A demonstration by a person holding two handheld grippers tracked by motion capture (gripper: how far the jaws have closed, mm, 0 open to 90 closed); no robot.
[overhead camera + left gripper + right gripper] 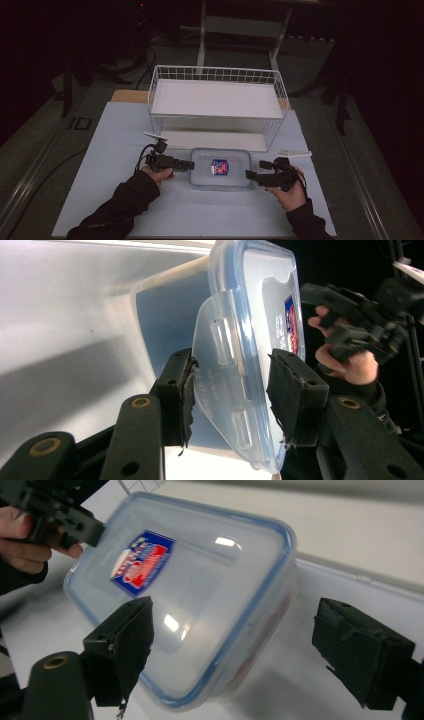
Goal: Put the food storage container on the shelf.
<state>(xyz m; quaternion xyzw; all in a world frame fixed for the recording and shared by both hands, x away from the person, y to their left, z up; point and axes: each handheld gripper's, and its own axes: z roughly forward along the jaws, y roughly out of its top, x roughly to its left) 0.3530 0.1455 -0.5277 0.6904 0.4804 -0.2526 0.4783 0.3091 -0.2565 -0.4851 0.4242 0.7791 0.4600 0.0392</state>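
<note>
Table (pixel 125 200): pale sheet across the middle of the high view, dark floor around it.
Basket (pixel 218 75): white wire, upper centre, well behind my work.
Container (pixel 220 169): clear plastic box with a blue-rimmed lid and a red-and-blue label, flat on the table at lower centre, between my two grippers.
Handling: I judge it light and stiff, likely empty (the smooth walls look slippery). The hinged latch flaps (pixel 222 385) at the ends, or the lid rim, are the places to take hold; the flap may flex under load.
Left gripper (pixel 186 165): at the box's left end, pointing right. In the left gripper view my jaws bracket that end's flap and lid edge, closed down onto them; I hold the box there.
Right gripper (pixel 250 175): at the right end, pointing left. Jaws wide apart, box corner between them, nothing gripped.
Hands: both come in from the bottom edge, forearms angled inward, wrists low and level.
</note>
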